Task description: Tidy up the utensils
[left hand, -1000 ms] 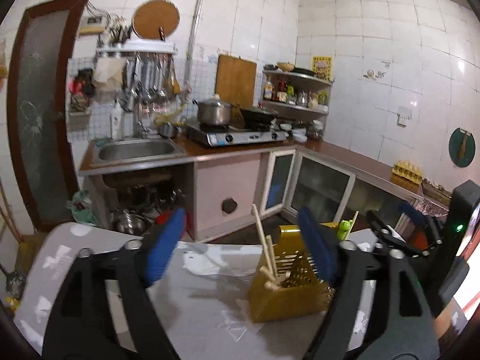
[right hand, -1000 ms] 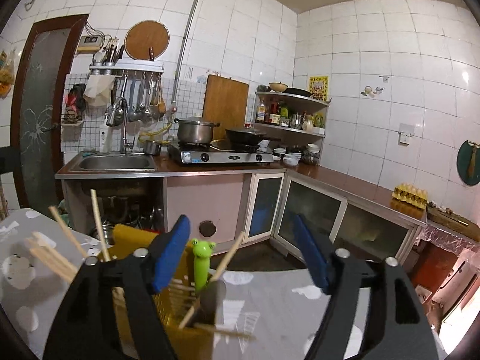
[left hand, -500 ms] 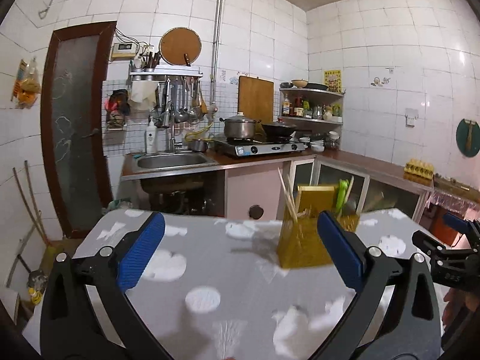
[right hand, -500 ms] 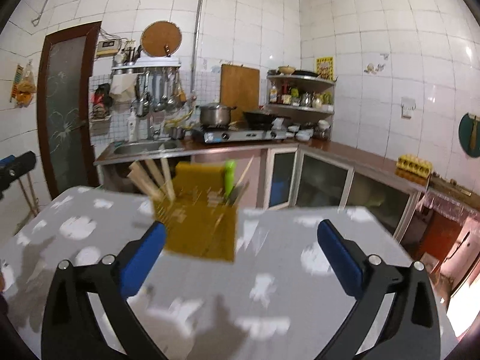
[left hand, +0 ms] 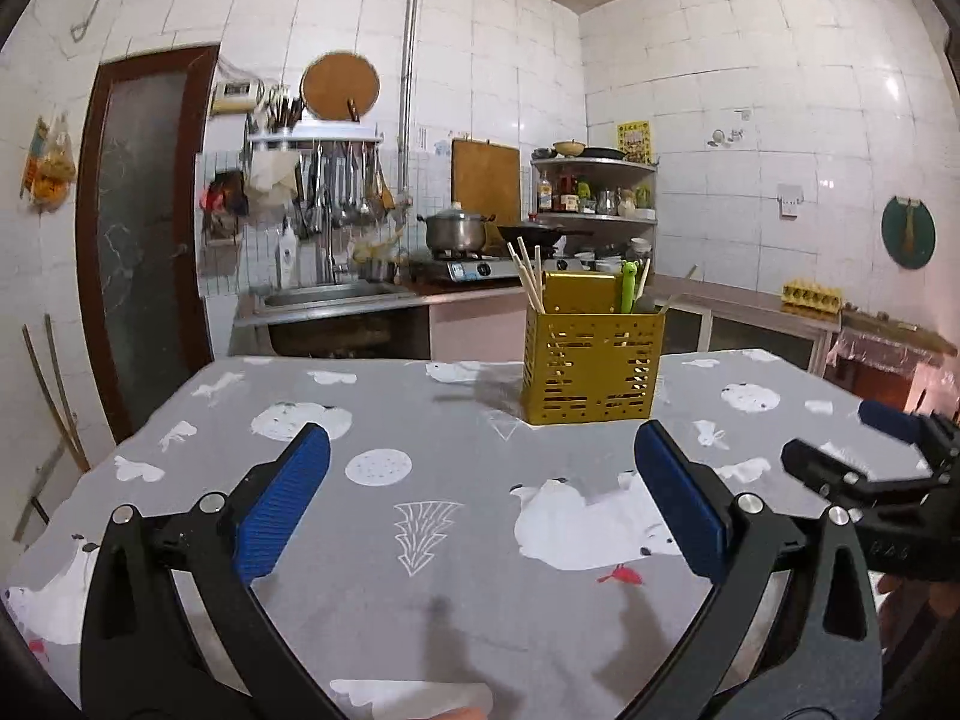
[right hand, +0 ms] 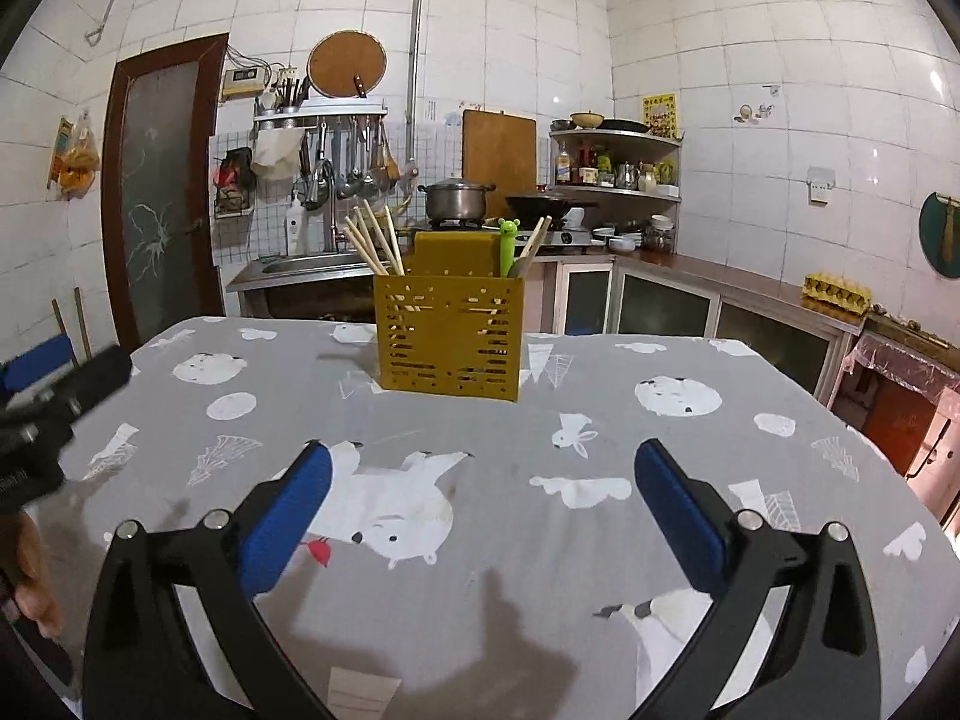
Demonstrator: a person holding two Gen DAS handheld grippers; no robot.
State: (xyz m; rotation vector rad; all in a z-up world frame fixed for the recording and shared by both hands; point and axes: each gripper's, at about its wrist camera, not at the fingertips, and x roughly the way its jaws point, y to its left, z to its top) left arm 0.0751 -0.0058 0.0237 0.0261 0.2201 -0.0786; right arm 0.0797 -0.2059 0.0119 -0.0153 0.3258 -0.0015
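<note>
A white-tiled kitchen lies behind a table [left hand: 384, 420] covered in a grey cloth printed with white bears and trees. Along the back wall run a sink [left hand: 327, 294], a hob carrying a steel pot [left hand: 453, 229] and a dark wok [right hand: 549, 202], a wooden board [right hand: 499, 147] leaning on the tiles, and a corner shelf [right hand: 618, 165] of bottles. A yellow caddy [left hand: 593, 365] with slotted walls stands upright on the far half of the table. Wooden chopsticks [right hand: 372, 243] lean out of its left compartment, and a green frog-topped utensil [right hand: 508, 245] stands in the right one beside another pale stick. The left gripper [left hand: 480, 501] hovers over the near part of the cloth, its blue-padded jaws spread wide with nothing between them. The right gripper [right hand: 483, 507] hovers likewise, jaws wide apart and empty. Both sit well short of the caddy. In the left wrist view the right gripper shows at the right edge; in the right wrist view the left gripper shows at the left edge.
</note>
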